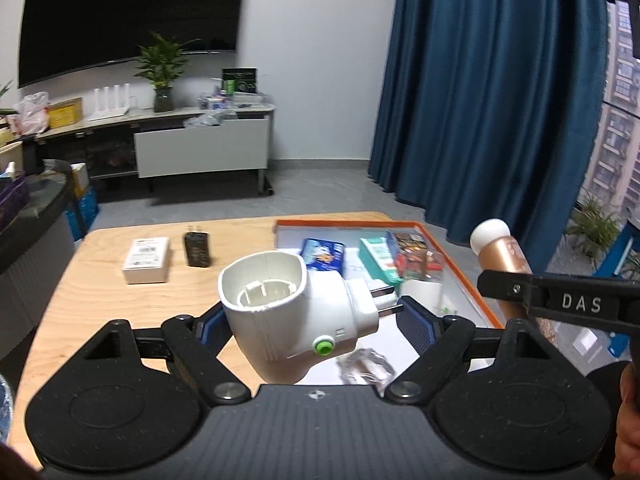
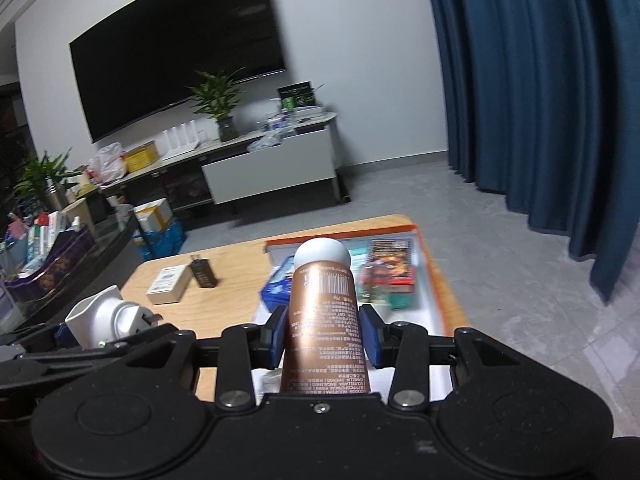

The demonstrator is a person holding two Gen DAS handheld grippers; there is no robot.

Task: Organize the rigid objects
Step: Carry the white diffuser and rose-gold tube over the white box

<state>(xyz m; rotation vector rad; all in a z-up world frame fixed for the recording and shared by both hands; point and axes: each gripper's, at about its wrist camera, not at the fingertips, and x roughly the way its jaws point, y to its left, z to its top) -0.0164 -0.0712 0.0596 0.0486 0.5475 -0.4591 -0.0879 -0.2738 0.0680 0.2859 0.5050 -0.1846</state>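
Ahead and below both claws lay the orange-rimmed tray point(image 2: 434, 276), nearer the right gripper point(image 2: 325, 334), clamped on a copper tube point(image 2: 322, 320) pointing straight toward it, while the left gripper point(image 1: 310, 320) gripped the white plug-in device point(image 1: 288, 312).

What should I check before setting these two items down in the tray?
1. Left claw grips the white plug-in adapter: cannot tell, right pad looks clear of it.
2. Right claw clamps the copper tube: ok.
3. Orange-rimmed tray within view ahead: ok.
4. Free space in tray: not ok at the far end, boxes crowd it; bare floor nearer.
5. White box and black charger outside the tray: ok, untouched.
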